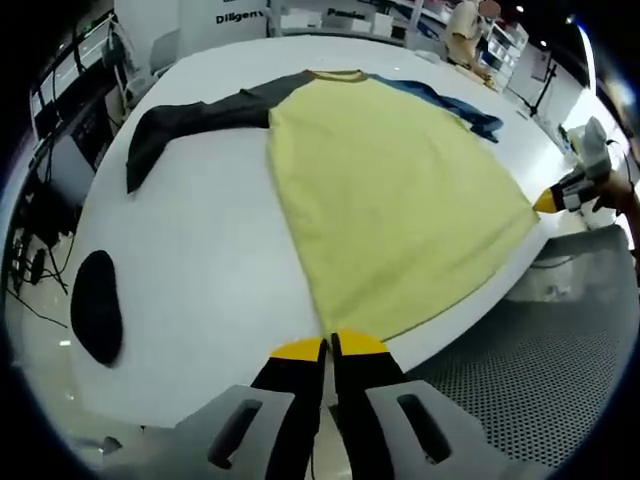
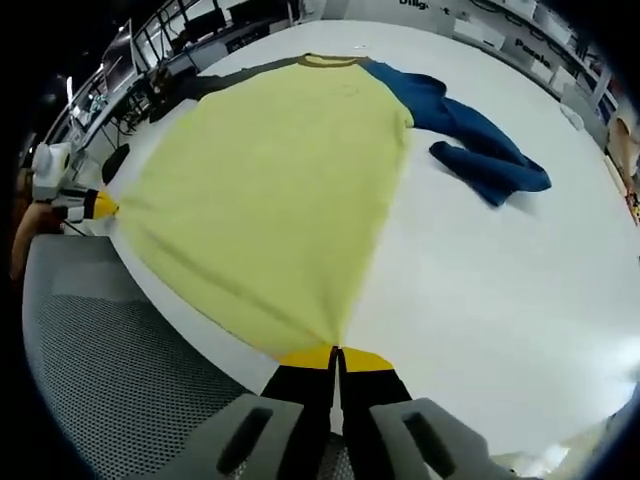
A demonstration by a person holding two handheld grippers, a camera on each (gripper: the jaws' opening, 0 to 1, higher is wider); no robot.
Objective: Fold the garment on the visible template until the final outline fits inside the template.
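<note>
Pinching the yellow shirt (image 1: 390, 200) flat on the white table (image 1: 200, 260), left gripper (image 1: 330, 346) clamped on one hem corner. Right gripper (image 2: 336, 356) clamped on the other corner.

Left gripper view, top centre of frame: white panel (image 1: 240, 14) behind the bench carries dark lettering, partly cut by the frame edge; reads "Diligen…", remainder not legible. A second dark word on the white fixture (image 1: 345, 14) to its right is too blurred to read.

Right gripper view, top right: dark marks on white units (image 2: 530, 45), illegible.
</note>
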